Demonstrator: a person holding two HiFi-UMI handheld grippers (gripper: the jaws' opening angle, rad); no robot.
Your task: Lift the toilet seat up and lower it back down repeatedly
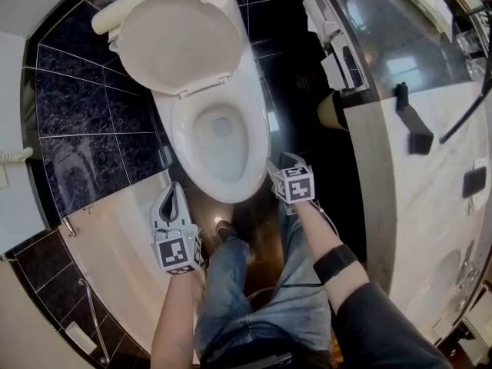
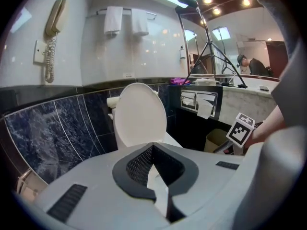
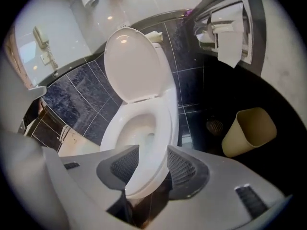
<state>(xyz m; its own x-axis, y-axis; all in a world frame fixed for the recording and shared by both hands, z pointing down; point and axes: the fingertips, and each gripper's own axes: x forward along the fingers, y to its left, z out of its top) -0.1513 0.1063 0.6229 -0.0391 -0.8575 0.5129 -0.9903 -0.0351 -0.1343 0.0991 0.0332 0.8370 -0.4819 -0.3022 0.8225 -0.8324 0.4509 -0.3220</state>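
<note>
A white toilet stands against dark blue tiles. Its lid [image 1: 181, 41] [image 3: 132, 63] [image 2: 140, 114] is tipped up against the tank. The seat ring [image 1: 260, 129] [image 3: 165, 123] appears to lie flat on the bowl. My right gripper [image 1: 275, 167] [image 3: 152, 164] is at the bowl's front right edge, open, and the front of the seat rim shows in the gap between its pads without being pressed. My left gripper [image 1: 171, 194] [image 2: 152, 150] hangs left of the bowl's front, pointing at the lid, shut and holding nothing.
A tan waste bin [image 3: 249, 131] [image 1: 330, 110] stands on the dark floor right of the toilet, below a paper holder [image 3: 230, 37]. A marble counter [image 1: 430, 206] runs along the right. A cream ledge [image 1: 115, 237] lies at the left. A wall phone [image 2: 53, 28] hangs at the far left. My jeans and shoe [image 1: 227, 229] are in front of the bowl.
</note>
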